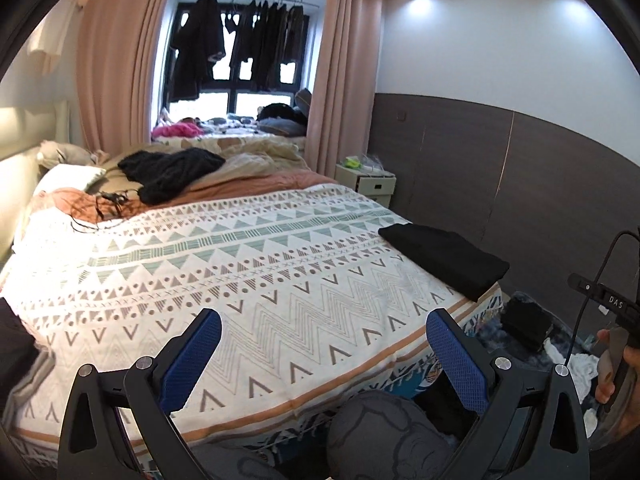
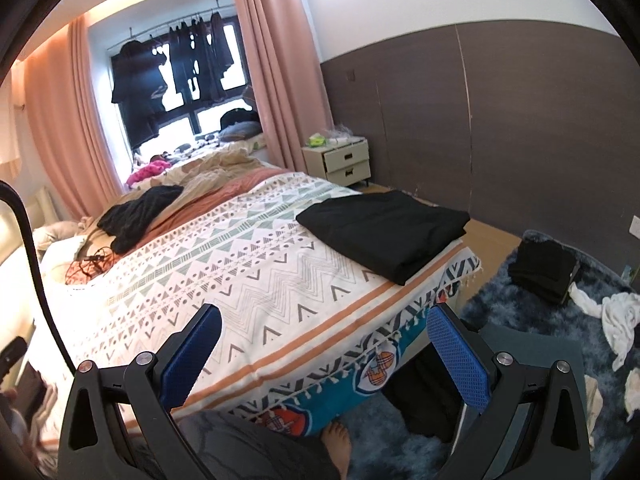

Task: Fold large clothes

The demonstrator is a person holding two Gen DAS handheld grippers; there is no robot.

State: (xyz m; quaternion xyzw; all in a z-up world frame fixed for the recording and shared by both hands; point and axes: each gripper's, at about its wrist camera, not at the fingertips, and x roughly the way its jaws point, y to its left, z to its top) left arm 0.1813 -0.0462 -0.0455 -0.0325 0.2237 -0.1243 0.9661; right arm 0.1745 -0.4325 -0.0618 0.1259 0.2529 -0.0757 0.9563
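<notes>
Both grippers, left gripper (image 1: 324, 354) and right gripper (image 2: 324, 354), spread wide, empty; folded black garment (image 2: 384, 232) parked ahead-right on bed (image 2: 240, 280), likely finished.

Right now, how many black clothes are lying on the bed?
2. A folded black garment lies at the bed's foot corner, on the right. A crumpled black knit lies near the pillows. More could be hidden; something dark shows at the left wrist view's edge.

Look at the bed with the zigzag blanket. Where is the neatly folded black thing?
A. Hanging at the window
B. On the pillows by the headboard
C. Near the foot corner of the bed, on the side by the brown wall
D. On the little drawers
C: the folded black garment lies flat on the patterned blanket near that corner.
</notes>
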